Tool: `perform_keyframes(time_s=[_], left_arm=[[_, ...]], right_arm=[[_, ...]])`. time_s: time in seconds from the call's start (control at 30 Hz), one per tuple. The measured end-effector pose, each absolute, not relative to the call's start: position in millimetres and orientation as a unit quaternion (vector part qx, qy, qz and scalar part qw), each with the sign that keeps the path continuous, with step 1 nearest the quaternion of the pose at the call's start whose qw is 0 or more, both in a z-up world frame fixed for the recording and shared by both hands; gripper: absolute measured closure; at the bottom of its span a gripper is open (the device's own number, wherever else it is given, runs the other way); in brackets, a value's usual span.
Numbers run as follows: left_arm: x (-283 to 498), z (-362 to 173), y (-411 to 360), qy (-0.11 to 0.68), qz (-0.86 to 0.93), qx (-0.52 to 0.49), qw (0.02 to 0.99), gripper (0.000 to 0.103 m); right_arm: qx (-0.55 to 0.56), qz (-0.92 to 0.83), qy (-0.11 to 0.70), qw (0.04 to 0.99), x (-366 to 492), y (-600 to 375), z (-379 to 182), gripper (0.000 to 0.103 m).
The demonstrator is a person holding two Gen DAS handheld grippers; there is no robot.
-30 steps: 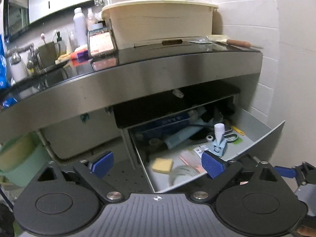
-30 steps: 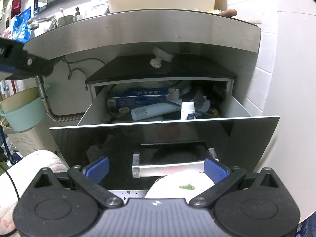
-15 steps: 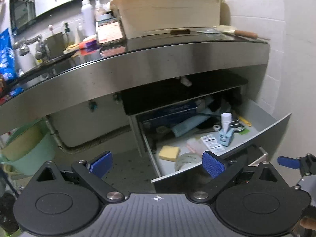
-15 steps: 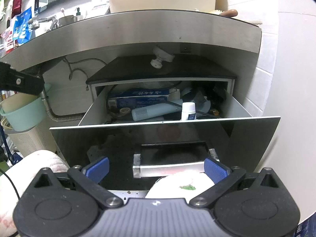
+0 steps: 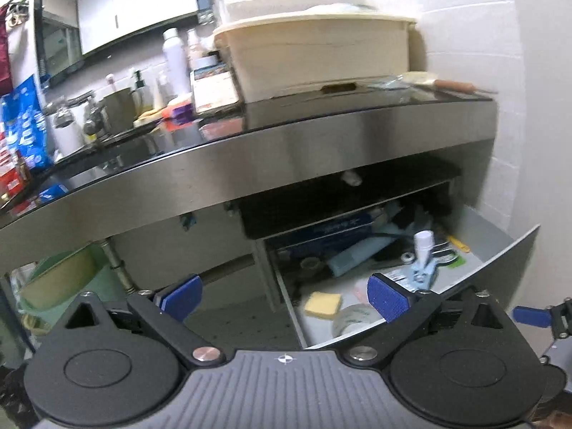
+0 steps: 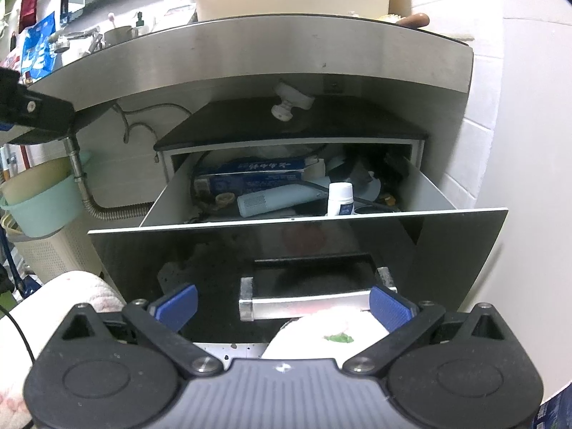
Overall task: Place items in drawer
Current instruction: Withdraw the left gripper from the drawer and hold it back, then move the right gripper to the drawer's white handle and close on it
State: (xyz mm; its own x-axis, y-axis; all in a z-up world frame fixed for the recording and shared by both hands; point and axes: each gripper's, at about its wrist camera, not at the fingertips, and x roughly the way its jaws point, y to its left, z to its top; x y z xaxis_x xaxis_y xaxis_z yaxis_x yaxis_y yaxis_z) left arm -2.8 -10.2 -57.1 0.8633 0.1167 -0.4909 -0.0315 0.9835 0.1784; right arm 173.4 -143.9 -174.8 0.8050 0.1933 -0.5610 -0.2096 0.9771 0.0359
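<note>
Black glass fronts the open drawer [image 6: 296, 236] under the steel bench [image 5: 250, 157]; inside lie a blue box [image 6: 250, 178], yellow sponge [image 5: 321, 304] and white bottle [image 6: 339, 198]. Left gripper [image 5: 284, 296] and right gripper [image 6: 282, 304] both gape wide, fingers empty, the right just before the handle [image 6: 307, 300].

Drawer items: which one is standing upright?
The small white bottle with the blue label stands upright; the pale blue tube beside it lies on its side.
</note>
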Motion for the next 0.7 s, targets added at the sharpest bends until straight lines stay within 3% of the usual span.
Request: perform_keyframes(time_s=[0.7], left_arm=[[-6,-52,4,0.301,-0.004,0.012,0.954,0.000]], right_arm=[[-0.029,0.089,0.277,0.956,197,-156,-157,0.000]])
